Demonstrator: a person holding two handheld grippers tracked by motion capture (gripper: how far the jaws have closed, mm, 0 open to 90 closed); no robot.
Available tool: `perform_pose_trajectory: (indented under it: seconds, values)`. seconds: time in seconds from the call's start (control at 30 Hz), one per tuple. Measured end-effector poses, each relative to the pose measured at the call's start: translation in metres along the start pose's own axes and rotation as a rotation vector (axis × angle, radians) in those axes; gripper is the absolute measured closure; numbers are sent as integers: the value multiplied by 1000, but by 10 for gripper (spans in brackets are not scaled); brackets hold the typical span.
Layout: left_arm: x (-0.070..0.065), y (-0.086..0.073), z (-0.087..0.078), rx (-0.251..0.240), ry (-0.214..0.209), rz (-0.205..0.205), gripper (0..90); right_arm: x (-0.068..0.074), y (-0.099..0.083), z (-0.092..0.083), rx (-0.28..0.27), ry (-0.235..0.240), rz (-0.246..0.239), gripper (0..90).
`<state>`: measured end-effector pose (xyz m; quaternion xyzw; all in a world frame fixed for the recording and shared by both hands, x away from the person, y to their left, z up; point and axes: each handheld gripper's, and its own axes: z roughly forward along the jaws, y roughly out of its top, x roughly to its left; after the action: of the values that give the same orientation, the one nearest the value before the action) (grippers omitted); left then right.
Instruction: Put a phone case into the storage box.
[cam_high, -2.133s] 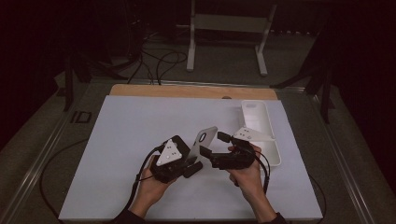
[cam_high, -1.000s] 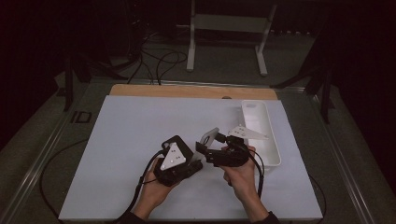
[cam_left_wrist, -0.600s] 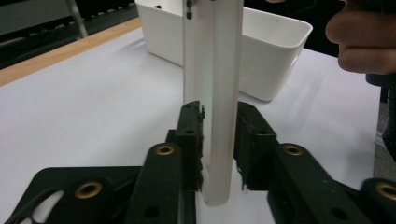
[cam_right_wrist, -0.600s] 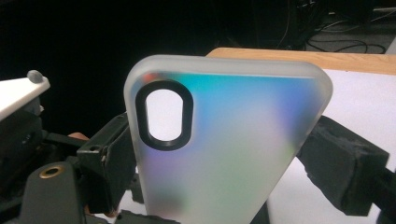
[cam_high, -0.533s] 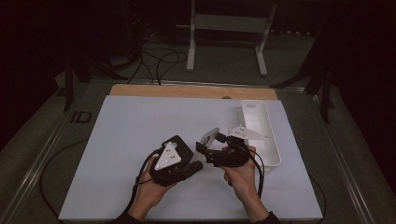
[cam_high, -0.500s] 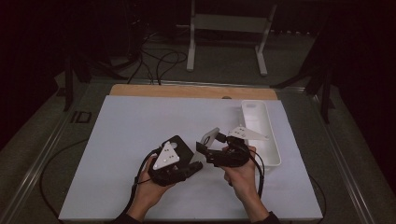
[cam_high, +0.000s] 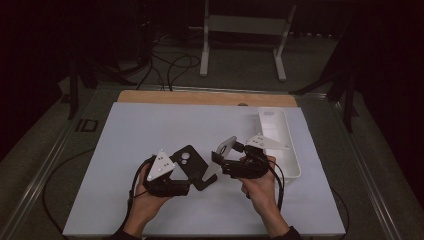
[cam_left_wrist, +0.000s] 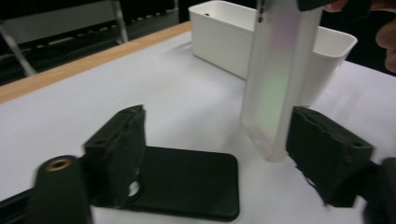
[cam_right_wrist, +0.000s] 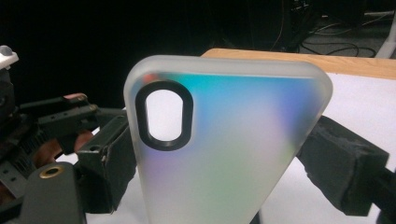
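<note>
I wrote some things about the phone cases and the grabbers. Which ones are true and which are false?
1. The right gripper holds the frosted phone case. True.
2. The black phone case is inside the white bin. False: it lies flat on the white table.
3. The left gripper is clamped on the black phone case. False: its jaws have just been opening and the case lies loose between them.
4. The white bin sits on the table's right side. True.
5. The frosted phone case has a dark-rimmed camera hole. True.
</note>
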<state>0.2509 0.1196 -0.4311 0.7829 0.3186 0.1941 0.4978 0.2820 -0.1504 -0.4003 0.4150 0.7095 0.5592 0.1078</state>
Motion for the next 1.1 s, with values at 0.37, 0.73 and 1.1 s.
perform_pose_trajectory:
  seconds: [0.37, 0.73, 1.1]
  values:
    - [23, -13, -21, -5, 87, -31, 6, -2, 1, -2, 0, -9, -13, 163]
    - [44, -40, -39, -15, 167, -82, 0, -3, 3, -4, -4, -15, -22, 163]
    - [54, -66, -58, -18, 209, -99, 0, -8, 8, -10, -12, -33, -29, 163]
